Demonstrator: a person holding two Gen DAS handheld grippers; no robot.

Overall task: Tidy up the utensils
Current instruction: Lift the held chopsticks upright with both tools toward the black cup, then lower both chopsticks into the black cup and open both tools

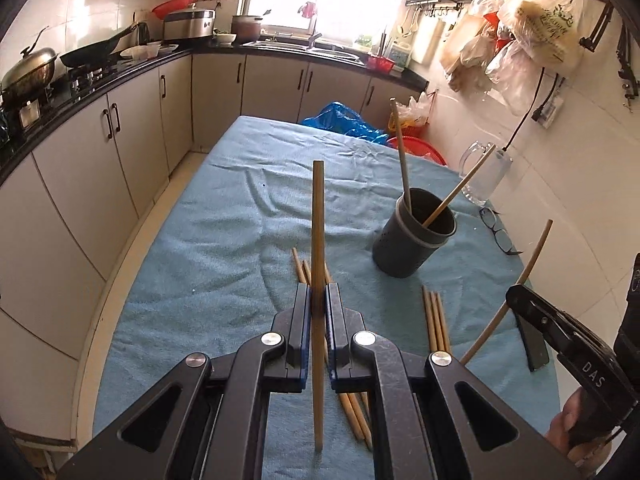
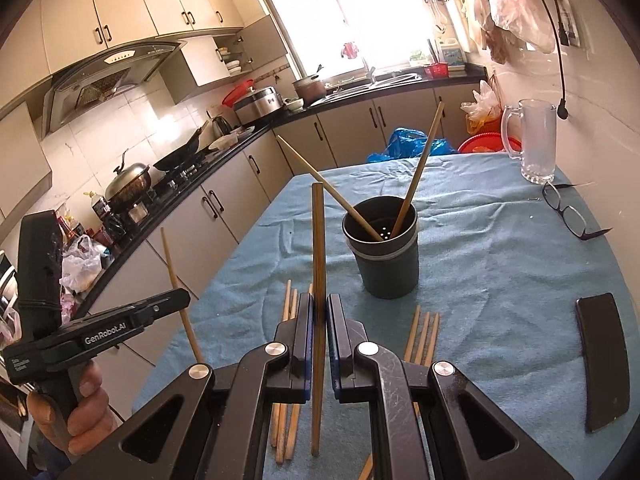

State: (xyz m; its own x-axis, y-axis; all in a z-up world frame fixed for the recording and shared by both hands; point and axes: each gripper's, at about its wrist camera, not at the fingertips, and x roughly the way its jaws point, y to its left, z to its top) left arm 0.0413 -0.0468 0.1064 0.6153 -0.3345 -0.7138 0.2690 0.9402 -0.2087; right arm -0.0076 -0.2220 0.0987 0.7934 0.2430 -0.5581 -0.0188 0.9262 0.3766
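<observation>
Chopsticks, held: one chopstick [image 1: 318,240] is clamped upright between the closed jaws of the left gripper [image 1: 318,296]; another chopstick [image 2: 318,264] is clamped likewise in the closed right gripper [image 2: 319,308].
Left gripper, as seen from the right wrist: it is shown at the left edge [image 2: 182,300], gripped by a hand [image 2: 86,412], with its stick slanting across the jaws.
Right gripper, as seen from the left wrist: it is shown at the right edge [image 1: 514,294], its stick curved by the lens, with a hand [image 1: 568,420] below it.
Chopsticks, loose: one group [image 1: 436,324] is laid flat on the cloth to the right of the left gripper; a second group [image 1: 356,412] is partly hidden beneath the jaws.
Holder [image 2: 382,246]: a dark cylindrical cup is stood upright on the cloth beyond the loose sticks; two chopsticks [image 2: 418,168] are leaned inside it, splayed apart.
Table cloth [image 1: 224,240]: a wrinkled blue-green towel is spread over the table.
Far right corner: a glass mug [image 2: 536,140] is stood near the wall, with spectacles [image 2: 568,212] beside it.
Right edge: a dark flat object [image 2: 602,360] is laid on the cloth.
</observation>
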